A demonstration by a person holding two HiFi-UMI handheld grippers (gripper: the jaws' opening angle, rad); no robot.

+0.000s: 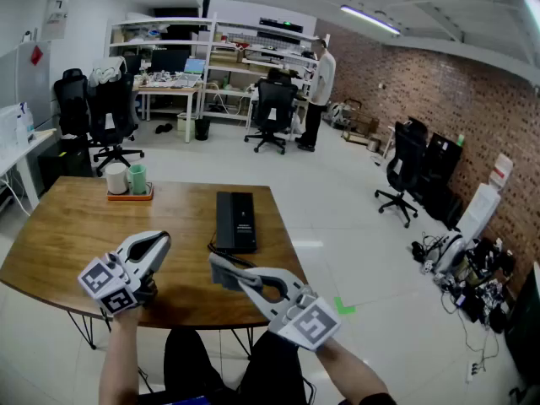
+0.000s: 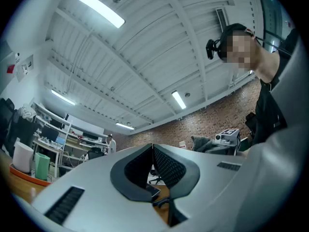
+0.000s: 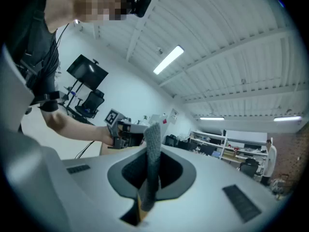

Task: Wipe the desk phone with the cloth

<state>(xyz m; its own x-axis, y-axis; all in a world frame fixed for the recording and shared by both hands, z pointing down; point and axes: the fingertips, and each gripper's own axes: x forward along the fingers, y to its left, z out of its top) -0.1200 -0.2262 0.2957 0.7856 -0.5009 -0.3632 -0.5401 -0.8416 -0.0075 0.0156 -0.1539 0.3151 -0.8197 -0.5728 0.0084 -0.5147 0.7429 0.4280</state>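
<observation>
Desk phone: the black desk phone [image 1: 234, 220] lies flat on the wooden table [image 1: 59, 234], near the middle, with its long side pointing to 12 o'clock from us.
Cloth: the grey cloth [image 1: 218, 267] hangs above the table's near edge, at 6 o'clock from the phone and apart from it.
Right gripper: the right gripper [image 1: 234, 278] is clamped on the cloth. In its own view a grey strip stands upright between the two jaws.
Left gripper: the left gripper [image 1: 157, 243] has its jaws pressed together with nothing between them. It hovers at 7 o'clock from the phone.
Other things: a tray [image 1: 131, 197] with a white cup [image 1: 116, 178] and a green cup [image 1: 137, 178] stands at 10 o'clock from the phone.
Stage: we judge that wiping has not yet begun, because the cloth does not touch the phone.
Risk one: only a short end of cloth sticks out, so the hard jaw tips may scrape the phone.
Risk two: nothing holds the phone, so a firm stroke may push it across the table.
Risk three: a dark cord [image 1: 221, 250] curls at the phone's near end, and the cloth may snag on it.
</observation>
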